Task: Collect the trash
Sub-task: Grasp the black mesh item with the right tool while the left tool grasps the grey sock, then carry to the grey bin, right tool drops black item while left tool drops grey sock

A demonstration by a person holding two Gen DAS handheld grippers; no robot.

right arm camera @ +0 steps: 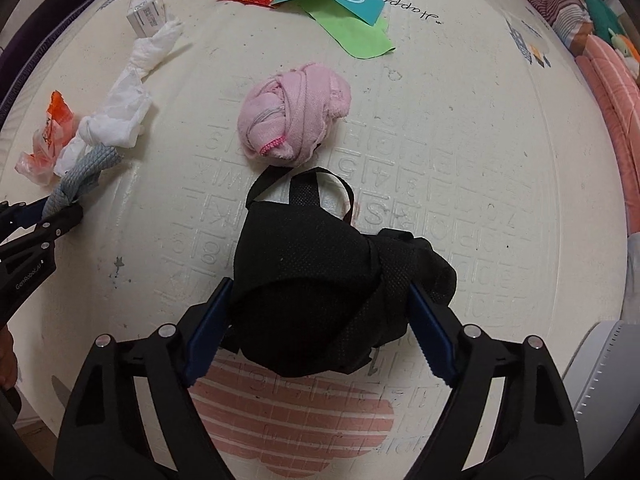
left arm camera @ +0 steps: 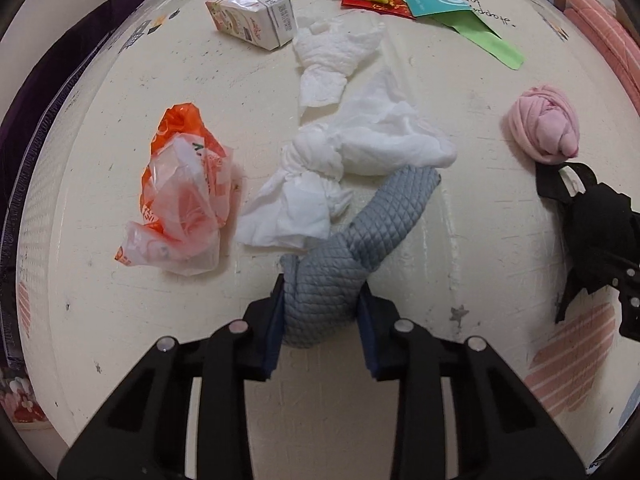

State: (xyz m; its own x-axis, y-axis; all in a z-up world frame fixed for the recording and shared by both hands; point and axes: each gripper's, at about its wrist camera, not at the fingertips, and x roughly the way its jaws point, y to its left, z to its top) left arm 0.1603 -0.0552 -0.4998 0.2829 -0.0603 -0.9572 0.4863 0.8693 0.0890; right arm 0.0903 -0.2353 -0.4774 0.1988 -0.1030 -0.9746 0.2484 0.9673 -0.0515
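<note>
The mat is showing a smooth, cream, foam-like surface that is scuffed and embossed. The grey cloth is presenting a matt quilted diamond weave. The black cloth is presenting a matt, finely dotted mesh. The pink cloth is looking soft and knitted. The tissue is appearing as crinkled matt paper. The plastic bag is reflecting light, glossy and translucent. The carton is showing smooth printed card.
</note>
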